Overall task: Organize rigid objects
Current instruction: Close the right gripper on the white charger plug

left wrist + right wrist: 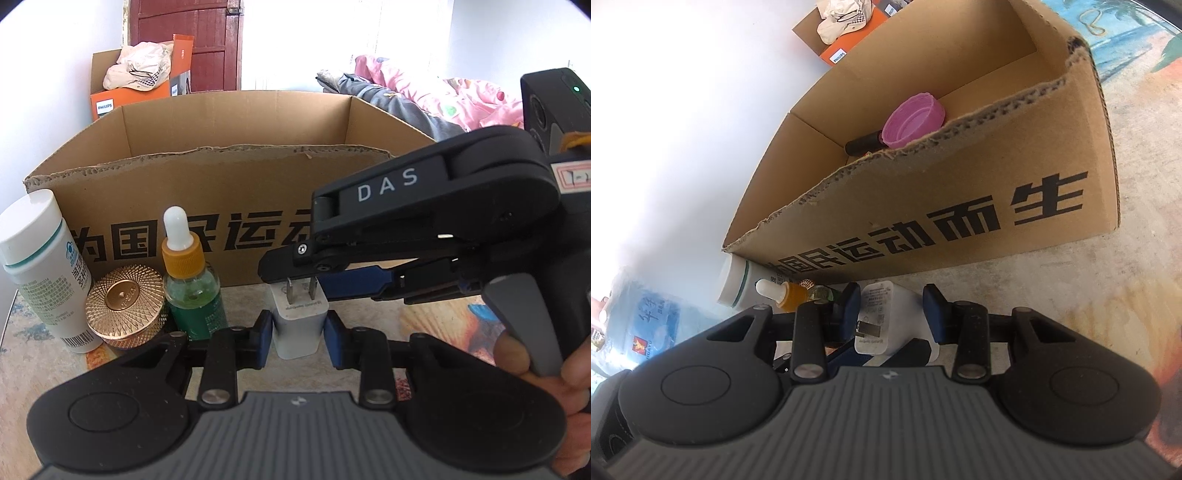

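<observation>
While both the left gripper and right gripper bracket the white charger unclamped, close one squarely, then lift into the cardboard box.

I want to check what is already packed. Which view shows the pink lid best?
The right wrist view: it looks down into the cardboard box, where the pink lid lies beside a black tube. In the left wrist view the box's front wall hides it.

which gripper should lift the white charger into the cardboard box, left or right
Left, probably. The left gripper brackets the white charger squarely around its body, while the right gripper hovers over the prongs. The cardboard box sits directly behind.
</observation>
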A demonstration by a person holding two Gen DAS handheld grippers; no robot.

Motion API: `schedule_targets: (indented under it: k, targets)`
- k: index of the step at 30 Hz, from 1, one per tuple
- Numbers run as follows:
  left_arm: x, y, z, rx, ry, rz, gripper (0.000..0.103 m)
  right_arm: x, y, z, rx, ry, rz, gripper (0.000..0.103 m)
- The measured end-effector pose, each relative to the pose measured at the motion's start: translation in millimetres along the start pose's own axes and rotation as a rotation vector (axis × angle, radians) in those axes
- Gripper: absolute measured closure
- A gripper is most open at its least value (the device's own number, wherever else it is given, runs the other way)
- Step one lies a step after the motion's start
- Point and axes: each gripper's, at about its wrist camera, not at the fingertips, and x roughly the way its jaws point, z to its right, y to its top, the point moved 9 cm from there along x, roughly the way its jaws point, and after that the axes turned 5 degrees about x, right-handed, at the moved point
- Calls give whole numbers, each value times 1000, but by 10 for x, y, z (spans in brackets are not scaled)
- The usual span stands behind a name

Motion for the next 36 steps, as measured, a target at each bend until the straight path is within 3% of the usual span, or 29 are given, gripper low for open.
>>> schedule_targets:
  k: [22,36]
  targets:
    - [-152,-157,198,73,-92,-16,71,-354,-392,163,58,-24,24,64]
    - [103,-113,290,129,-59,-22,68,-381,-388,177,67,-31,25,62]
